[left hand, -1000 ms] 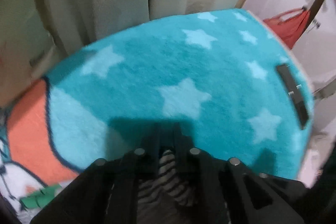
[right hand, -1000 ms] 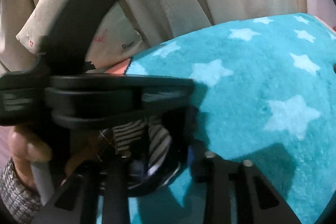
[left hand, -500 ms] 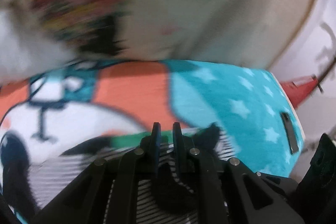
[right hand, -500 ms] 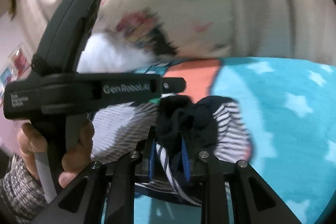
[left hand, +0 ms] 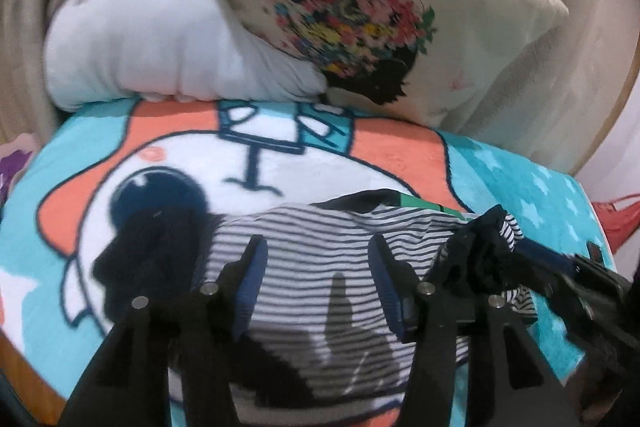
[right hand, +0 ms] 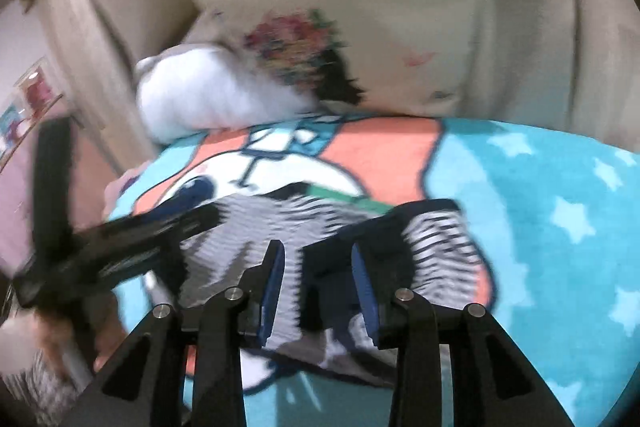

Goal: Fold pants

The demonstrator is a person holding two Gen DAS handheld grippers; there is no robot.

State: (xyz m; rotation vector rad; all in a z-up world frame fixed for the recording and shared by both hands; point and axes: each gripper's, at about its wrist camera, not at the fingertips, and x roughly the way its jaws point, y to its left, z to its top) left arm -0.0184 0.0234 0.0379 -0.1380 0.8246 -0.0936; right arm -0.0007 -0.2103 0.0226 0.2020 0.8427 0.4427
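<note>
striped pants point(left hand: 320, 267) lie bunched on cartoon blanket point(left hand: 532, 187), dark cuffs at both ends. printed cushion point(left hand: 400, 7) and white plush point(left hand: 140, 43) behind. left gripper point(left hand: 316, 263) spread above pants. right gripper point(right hand: 318, 267) spread, nothing pinched.

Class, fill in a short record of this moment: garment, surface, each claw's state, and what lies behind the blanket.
garment: striped pants, lying bunched on the blanket, dark cuffs at both ends
surface: turquoise star blanket with a cartoon print
left claw: open, above the pants, holding nothing
right claw: open, fingers over the dark cuff
behind: floral cushion and white plush
</note>
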